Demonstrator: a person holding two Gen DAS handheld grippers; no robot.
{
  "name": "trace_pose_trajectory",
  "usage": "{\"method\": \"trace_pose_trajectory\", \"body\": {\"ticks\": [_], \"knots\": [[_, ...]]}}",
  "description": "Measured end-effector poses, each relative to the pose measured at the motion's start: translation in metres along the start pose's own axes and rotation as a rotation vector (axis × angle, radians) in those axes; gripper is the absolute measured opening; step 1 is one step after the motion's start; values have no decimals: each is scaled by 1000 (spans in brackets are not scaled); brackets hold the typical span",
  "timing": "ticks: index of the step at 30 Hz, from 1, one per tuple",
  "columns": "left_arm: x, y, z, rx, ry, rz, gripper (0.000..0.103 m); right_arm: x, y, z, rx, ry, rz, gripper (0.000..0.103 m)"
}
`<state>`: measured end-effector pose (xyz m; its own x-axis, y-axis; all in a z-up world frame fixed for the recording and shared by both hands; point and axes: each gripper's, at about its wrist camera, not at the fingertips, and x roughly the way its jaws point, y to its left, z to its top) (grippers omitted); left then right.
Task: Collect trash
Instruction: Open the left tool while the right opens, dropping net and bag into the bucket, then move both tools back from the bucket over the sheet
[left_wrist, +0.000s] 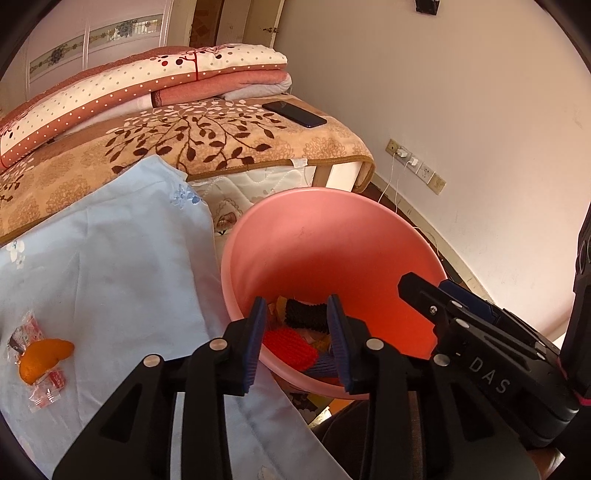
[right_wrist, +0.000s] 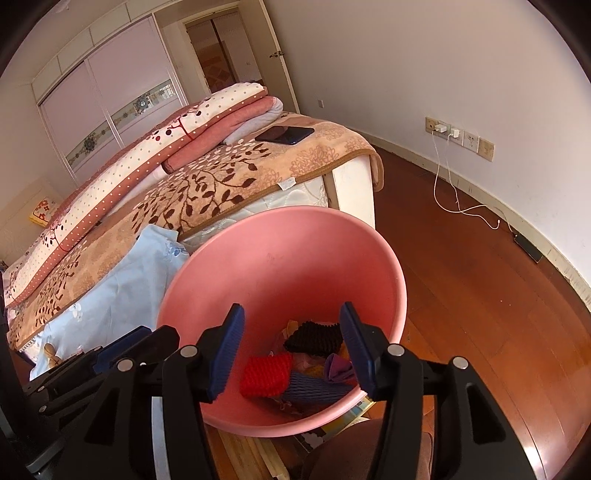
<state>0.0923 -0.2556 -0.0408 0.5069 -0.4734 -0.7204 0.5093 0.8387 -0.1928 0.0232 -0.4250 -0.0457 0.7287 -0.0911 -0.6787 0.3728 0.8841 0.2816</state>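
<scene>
Left wrist view shows our left tool (left_wrist: 297, 339) open and empty over the round pink plastic bin (left_wrist: 258, 236), which already holds red, black and purple foam scraps (right_wrist: 264, 374). Left of that tool, an orange peel with clear candy wrappers (left_wrist: 40, 363) remains on the pale blue cloth (left_wrist: 110, 258). Our right tool (right_wrist: 291, 352), also open and empty, tilts downward into the bin.

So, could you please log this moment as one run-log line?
left gripper: open, empty | right gripper: open, empty | both over round pink plastic bin | orange peel on pale blue cloth: uncollected
</scene>
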Motion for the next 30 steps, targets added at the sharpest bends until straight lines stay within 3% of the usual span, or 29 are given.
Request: {"method": "trace_pose_trajectory", "body": {"ticks": [10, 17, 30], "knots": [[-43, 20, 0, -54, -104, 34, 34, -21, 32, -2, -60, -72, 89, 53], [-74, 51, -5, -111, -167, 88, 34, -25, 71, -13, -142, -70, 162, 53], [-134, 139, -36, -282, -252, 236, 34, -12, 159, -44, -328, 42, 278, 53]]}}
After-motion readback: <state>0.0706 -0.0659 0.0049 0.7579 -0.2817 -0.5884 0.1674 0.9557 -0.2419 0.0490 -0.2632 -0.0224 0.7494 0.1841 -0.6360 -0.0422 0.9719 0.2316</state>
